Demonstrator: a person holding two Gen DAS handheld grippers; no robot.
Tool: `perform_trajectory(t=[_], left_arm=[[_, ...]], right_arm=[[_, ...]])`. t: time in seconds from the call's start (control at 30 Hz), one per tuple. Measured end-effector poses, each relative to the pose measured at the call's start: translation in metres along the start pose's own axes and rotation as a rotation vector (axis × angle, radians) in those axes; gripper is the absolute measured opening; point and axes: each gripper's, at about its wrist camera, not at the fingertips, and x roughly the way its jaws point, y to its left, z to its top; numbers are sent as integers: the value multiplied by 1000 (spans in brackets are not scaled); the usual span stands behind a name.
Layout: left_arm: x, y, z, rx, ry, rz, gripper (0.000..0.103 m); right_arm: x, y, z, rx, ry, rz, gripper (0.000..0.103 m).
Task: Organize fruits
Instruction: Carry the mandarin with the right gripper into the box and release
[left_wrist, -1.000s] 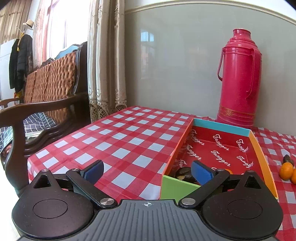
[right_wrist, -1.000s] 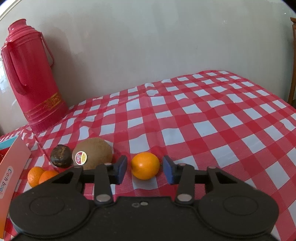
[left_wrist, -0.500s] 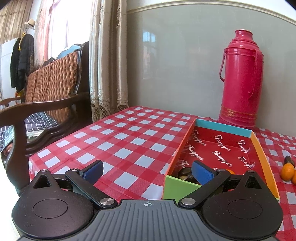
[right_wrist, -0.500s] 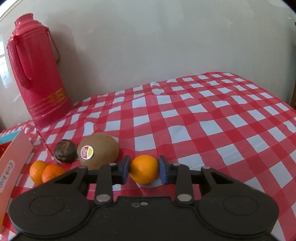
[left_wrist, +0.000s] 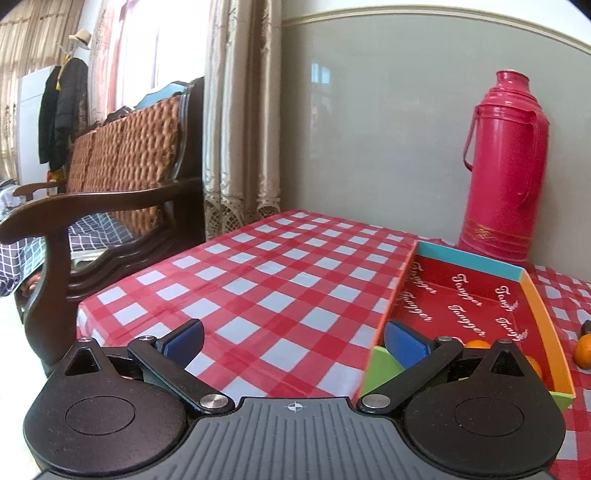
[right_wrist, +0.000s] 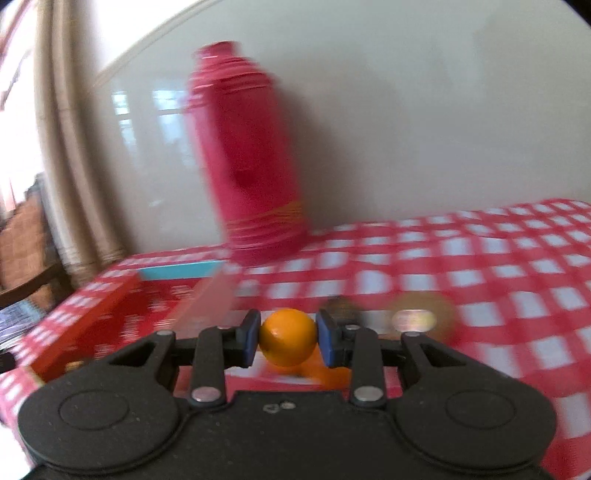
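Right wrist view, smeared by motion, shows the right tongs (right_wrist: 287, 340) closed on a small orange (right_wrist: 287, 342), one blue pad (right_wrist: 252, 341) pressed to each side at about its widest girth. The orange hangs clear of the worktop (right_wrist: 517, 295), right of the box (right_wrist: 110, 310) and level with its near end. More orange colour, blurred, lies just under it; I cannot tell how many fruits that is. Further right of the box sit a dark round fruit (right_wrist: 338, 308) and a brown kiwi (right_wrist: 421, 314) with a shiny sticker, both on the checked cloth. The thermos (right_wrist: 255, 155) stands behind the box against the wall.

Left wrist view has the left tongs (left_wrist: 293, 341) spread wide and holding nothing, hovering over the cloth just left of the box's (left_wrist: 546, 332) green near corner. Inside the box, close to that near end, a bit of orange fruit (left_wrist: 478, 344) peeps past the right pad (left_wrist: 404, 347). Another orange (left_wrist: 583, 350) lies outside, beside the box's right wall.

By my judgement the held orange is light and fairly firm, with a smooth, waxy peel that could roll or slip out of a grip set off-centre. Being round, it is best taken as it is now, across the middle. A hard squeeze would bruise it, so gentle pressure should do. The kiwi looks bulkier and softer, and would want wider jaws set across its short axis.
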Motion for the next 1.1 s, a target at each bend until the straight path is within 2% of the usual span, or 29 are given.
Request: perform_trajectory(t=[0.13, 0.27, 0.4, 0.57, 0.67, 0.73, 0.8, 0.87, 0.93, 1.1], left_arm=[[0, 11, -1, -10, -3, 23, 103], [2, 23, -1, -19, 0, 47, 103], [4, 35, -2, -34, 3, 68, 103], [5, 45, -2, -43, 4, 85, 103], [6, 48, -2, -53, 4, 86, 103], [6, 47, -2, -56, 7, 81, 103], [5, 44, -2, -50, 5, 74, 103], [3, 40, -2, -38, -2, 65, 103], [1, 34, -2, -23, -8, 58, 103], [-2, 23, -2, -4, -11, 39, 103]], right_arm=[[11, 40, -4, -69, 22, 113, 24], [22, 71, -12, -123, 58, 188, 24], [28, 97, -18, -171, 87, 235, 24], [35, 114, -26, -228, 118, 250, 27], [28, 112, -27, -236, 114, 252, 34], [27, 109, -27, -232, 104, 251, 53], [24, 109, -26, -228, 67, 248, 62], [21, 108, -24, -234, 34, 229, 63], [16, 103, -21, -226, 9, 206, 72], [11, 88, -18, -192, -12, 146, 79]])
